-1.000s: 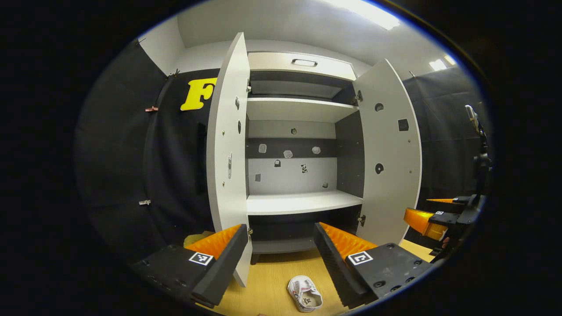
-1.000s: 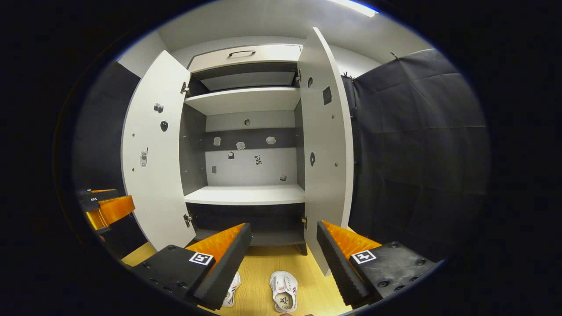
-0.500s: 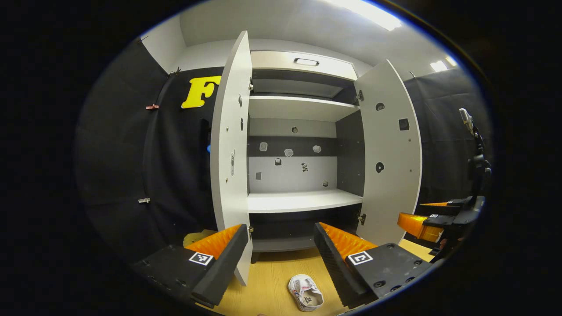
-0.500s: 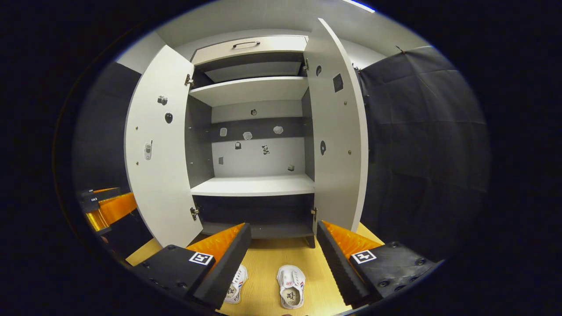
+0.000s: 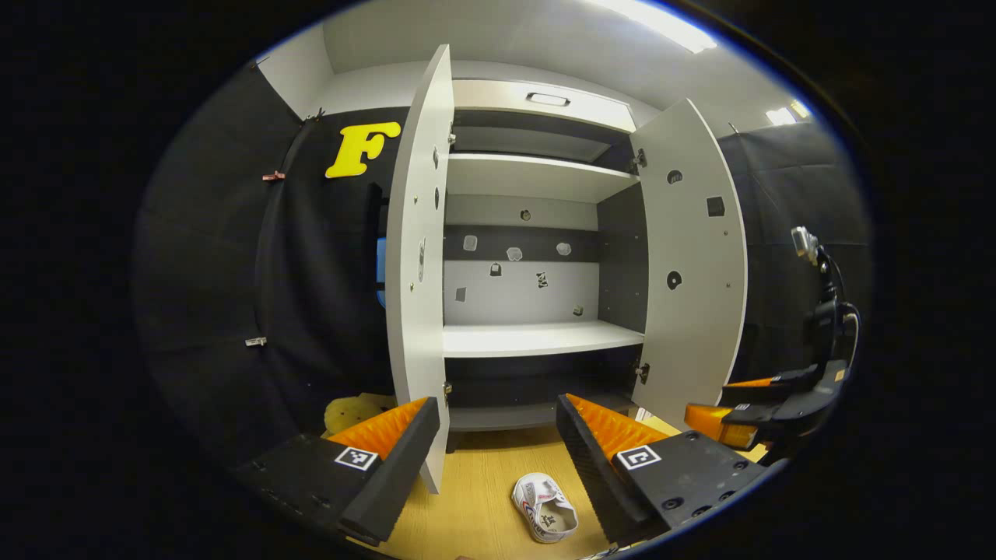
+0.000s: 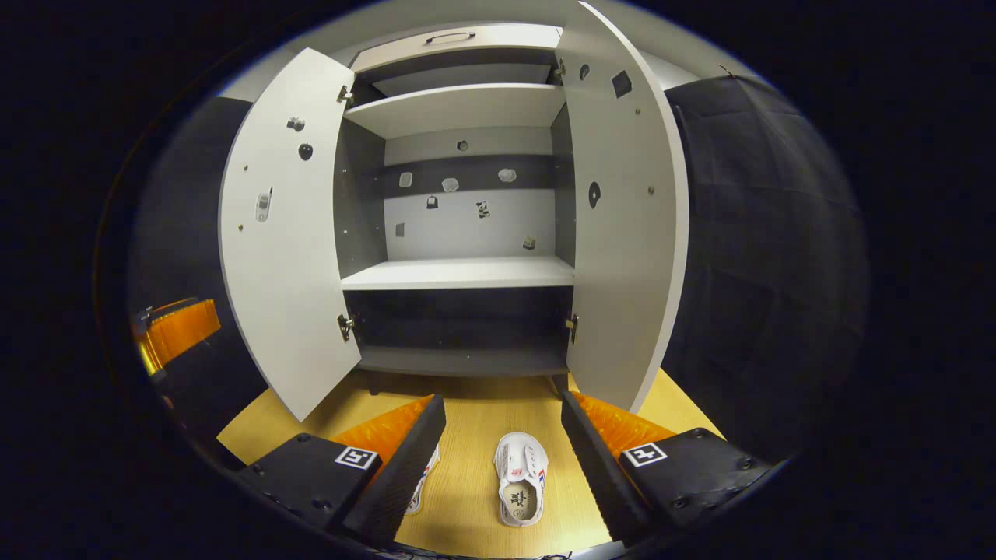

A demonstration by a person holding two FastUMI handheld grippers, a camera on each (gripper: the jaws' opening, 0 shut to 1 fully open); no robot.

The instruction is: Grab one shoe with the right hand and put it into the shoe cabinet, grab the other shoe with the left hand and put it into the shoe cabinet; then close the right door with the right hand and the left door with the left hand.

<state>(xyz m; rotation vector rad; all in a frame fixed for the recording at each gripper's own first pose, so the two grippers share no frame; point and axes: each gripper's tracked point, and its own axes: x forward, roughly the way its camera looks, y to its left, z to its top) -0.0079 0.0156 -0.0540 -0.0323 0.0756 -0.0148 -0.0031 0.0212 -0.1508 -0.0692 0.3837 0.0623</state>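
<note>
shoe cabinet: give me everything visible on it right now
The shoe cabinet is a tall unit, pale panels outside, dark grey side walls inside, standing on a wooden floor. Both doors are swung wide open: left door, right door. It has bare pale shelves, a dark lower compartment, and small stickers on the back panel. A handle sits on the top front. Neither gripper touches it.
</note>
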